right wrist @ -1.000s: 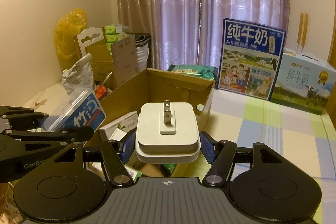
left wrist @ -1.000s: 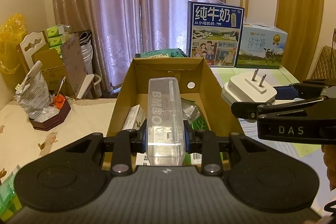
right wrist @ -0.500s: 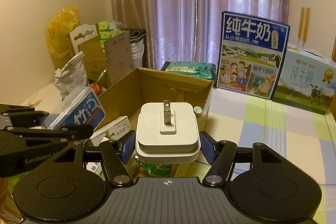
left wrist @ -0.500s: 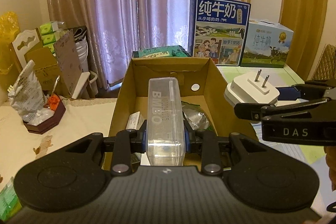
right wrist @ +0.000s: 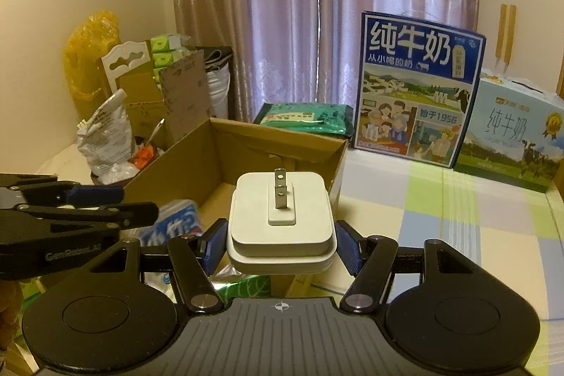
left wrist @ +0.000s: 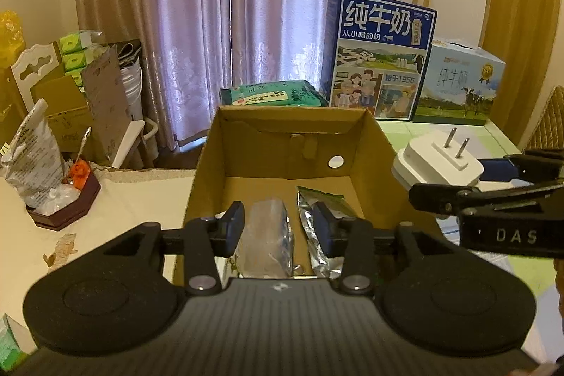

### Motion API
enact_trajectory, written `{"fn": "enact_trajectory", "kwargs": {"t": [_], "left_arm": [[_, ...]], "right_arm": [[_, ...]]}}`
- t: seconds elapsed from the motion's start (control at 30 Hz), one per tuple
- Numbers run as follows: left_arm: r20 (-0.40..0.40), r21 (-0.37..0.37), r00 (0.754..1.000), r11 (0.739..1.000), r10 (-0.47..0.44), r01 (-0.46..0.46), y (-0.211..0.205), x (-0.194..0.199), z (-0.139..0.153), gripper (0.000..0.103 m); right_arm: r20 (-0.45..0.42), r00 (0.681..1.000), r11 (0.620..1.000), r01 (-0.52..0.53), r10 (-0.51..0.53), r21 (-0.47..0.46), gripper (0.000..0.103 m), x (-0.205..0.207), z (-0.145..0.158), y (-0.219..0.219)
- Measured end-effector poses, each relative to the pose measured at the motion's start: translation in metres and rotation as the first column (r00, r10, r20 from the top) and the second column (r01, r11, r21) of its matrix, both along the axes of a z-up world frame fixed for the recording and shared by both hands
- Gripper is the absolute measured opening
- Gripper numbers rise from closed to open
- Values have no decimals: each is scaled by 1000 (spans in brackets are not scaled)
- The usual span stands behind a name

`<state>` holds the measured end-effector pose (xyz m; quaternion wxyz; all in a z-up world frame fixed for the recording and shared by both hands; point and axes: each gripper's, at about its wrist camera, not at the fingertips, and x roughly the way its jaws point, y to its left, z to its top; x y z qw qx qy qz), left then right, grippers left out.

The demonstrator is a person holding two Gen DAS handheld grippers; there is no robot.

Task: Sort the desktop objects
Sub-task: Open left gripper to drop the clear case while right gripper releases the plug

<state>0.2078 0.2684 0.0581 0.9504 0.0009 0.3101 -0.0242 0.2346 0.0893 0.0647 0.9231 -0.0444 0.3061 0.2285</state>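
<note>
My left gripper (left wrist: 278, 228) hangs open over the near end of the brown cardboard box (left wrist: 282, 110). A clear plastic case (left wrist: 268, 235) shows blurred between and below its fingers, free of both pads, above the box floor. In the right wrist view the same case (right wrist: 176, 221) appears blurred with a blue label, just under the left gripper (right wrist: 139, 201). My right gripper (right wrist: 280, 244) is shut on a white two-prong charger (right wrist: 280, 217), prongs up, held above the box's right wall (right wrist: 338, 164). The charger (left wrist: 437, 161) also shows at the right of the left wrist view.
Silver-green foil packets (left wrist: 320, 228) lie on the box floor. Behind the box are a green pack (left wrist: 271, 92), a blue milk carton box (left wrist: 379, 59) and a pale milk box (left wrist: 458, 83). A dark tray with a foil bag (left wrist: 31, 161) sits left.
My left gripper has opened and let go of the clear case, which has dropped toward the box floor. The right gripper has kept hold of the charger, barely moving.
</note>
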Motion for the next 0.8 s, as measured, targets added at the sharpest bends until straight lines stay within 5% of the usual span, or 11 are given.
{"fn": "enact_trajectory", "kwargs": {"t": [0.53,0.6,0.8], "left_arm": [[-3,-27,999,999,39,-39,18,-28,1,46],[-2,-24,999,999,43,-43,19,-31,4,50],[1,-33,999,999,34,-34,20,-41,7,55]], "right_arm": [[-35,997,994,-68,71,84,63,22,-2,33],[-19,998,995,-61,62,85,83,25,3,35],[-16,999,996,-39,40,85,87,12,5,20]]}}
